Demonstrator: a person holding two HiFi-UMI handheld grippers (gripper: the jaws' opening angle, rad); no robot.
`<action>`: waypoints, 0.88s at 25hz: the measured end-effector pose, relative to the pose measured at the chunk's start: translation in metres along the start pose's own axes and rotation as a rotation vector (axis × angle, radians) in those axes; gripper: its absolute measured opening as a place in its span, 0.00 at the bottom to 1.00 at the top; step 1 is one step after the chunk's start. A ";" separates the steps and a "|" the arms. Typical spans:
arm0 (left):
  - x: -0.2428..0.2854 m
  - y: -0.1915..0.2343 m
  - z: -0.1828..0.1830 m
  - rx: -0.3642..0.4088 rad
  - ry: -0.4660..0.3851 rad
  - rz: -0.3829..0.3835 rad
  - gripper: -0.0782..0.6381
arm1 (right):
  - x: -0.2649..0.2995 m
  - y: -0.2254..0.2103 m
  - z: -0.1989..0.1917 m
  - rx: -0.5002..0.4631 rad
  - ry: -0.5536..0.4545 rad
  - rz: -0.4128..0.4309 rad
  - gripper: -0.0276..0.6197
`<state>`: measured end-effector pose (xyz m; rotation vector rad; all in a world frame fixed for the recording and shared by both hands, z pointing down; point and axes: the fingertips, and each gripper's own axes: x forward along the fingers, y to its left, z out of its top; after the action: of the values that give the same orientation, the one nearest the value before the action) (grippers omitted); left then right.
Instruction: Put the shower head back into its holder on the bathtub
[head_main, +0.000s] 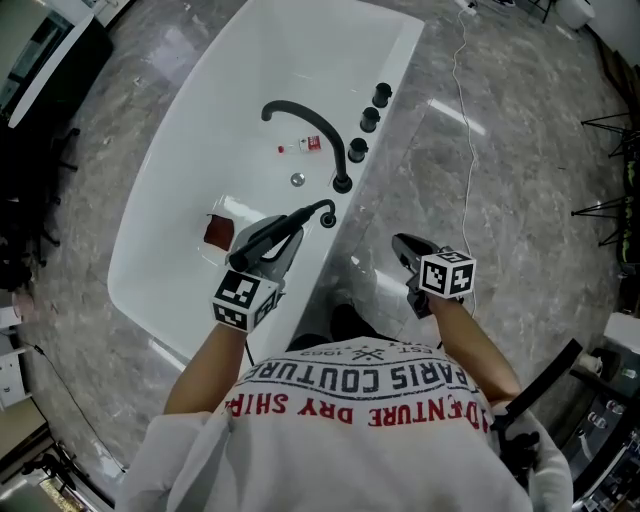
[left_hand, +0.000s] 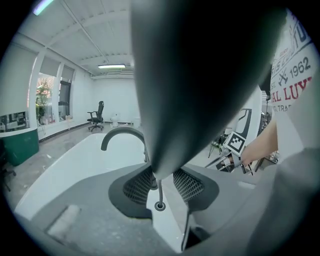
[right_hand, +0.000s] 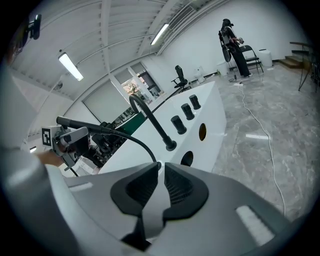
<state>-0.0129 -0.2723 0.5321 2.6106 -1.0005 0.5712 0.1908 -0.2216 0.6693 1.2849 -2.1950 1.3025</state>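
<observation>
The black shower head (head_main: 262, 238) lies in my left gripper (head_main: 288, 236), which is shut on it just above the white bathtub's near rim (head_main: 300, 300). In the left gripper view the shower head (left_hand: 200, 75) fills the picture above the pads (left_hand: 137, 187). Its hose (right_hand: 135, 142) curves down to the round holder (head_main: 328, 217) on the rim, seen as a ring (left_hand: 160, 205) below the jaws. My right gripper (head_main: 403, 246) hovers to the right of the tub, apart from it. Its jaws (right_hand: 161, 170) stand nearly together with a narrow gap and nothing between them.
A black arched faucet (head_main: 312, 128) and three black knobs (head_main: 370, 118) stand on the rim beyond the holder. In the tub lie a red object (head_main: 218, 232), a small red-and-white bottle (head_main: 308, 146) and the drain (head_main: 297, 180). A white cable (head_main: 462, 90) crosses the marble floor at right.
</observation>
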 end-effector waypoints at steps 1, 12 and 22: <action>-0.004 0.001 0.000 0.009 0.002 0.001 0.30 | 0.002 0.003 0.001 -0.004 0.003 0.005 0.10; -0.008 -0.003 -0.049 0.018 0.123 -0.017 0.30 | 0.021 0.025 -0.006 -0.028 0.032 0.048 0.10; 0.068 0.001 -0.094 -0.071 0.201 -0.031 0.30 | 0.006 0.006 -0.027 0.026 0.026 0.022 0.10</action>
<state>0.0086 -0.2744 0.6460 2.4450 -0.8985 0.7580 0.1773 -0.2018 0.6843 1.2497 -2.1874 1.3530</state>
